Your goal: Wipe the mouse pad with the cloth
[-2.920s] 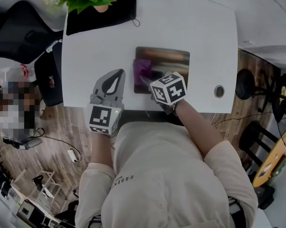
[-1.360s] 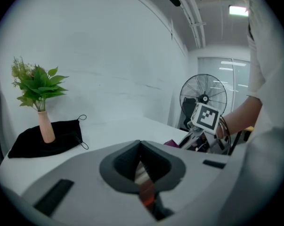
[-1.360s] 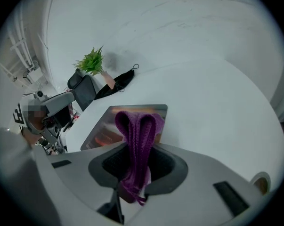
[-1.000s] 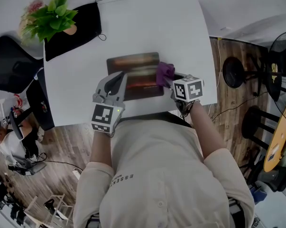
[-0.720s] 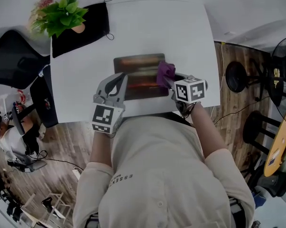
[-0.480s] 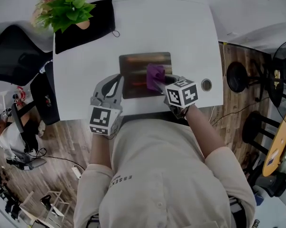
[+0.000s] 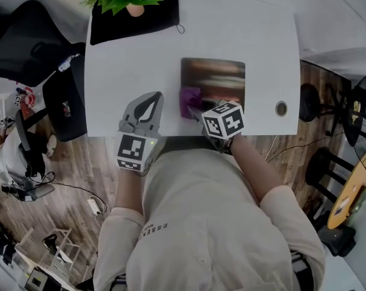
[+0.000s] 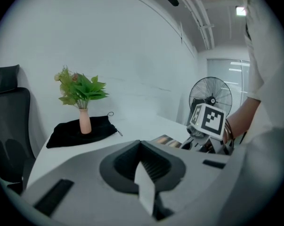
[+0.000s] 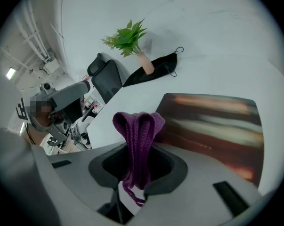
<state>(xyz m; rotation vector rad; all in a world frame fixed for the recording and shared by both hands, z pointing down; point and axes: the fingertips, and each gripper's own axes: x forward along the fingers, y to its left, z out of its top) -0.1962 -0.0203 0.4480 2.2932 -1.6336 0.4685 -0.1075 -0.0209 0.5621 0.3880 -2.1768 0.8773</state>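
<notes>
The right gripper (image 7: 193, 109) pinches a purple knitted cloth (image 7: 188, 99) at the left edge of the dark rectangular mouse pad (image 7: 216, 77). The left gripper (image 7: 151, 99), left of the pad, is pressed together.

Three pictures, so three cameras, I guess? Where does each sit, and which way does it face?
Head view: on the person's head, looking steeply down at the table, left gripper, right gripper and torso.
Left gripper view: rides the left gripper, faces along its shut, empty jaws toward the plant.
Right gripper view: rides the right gripper, faces over the clamped cloth to the mouse pad.
Shared: all three show the plant.
</notes>
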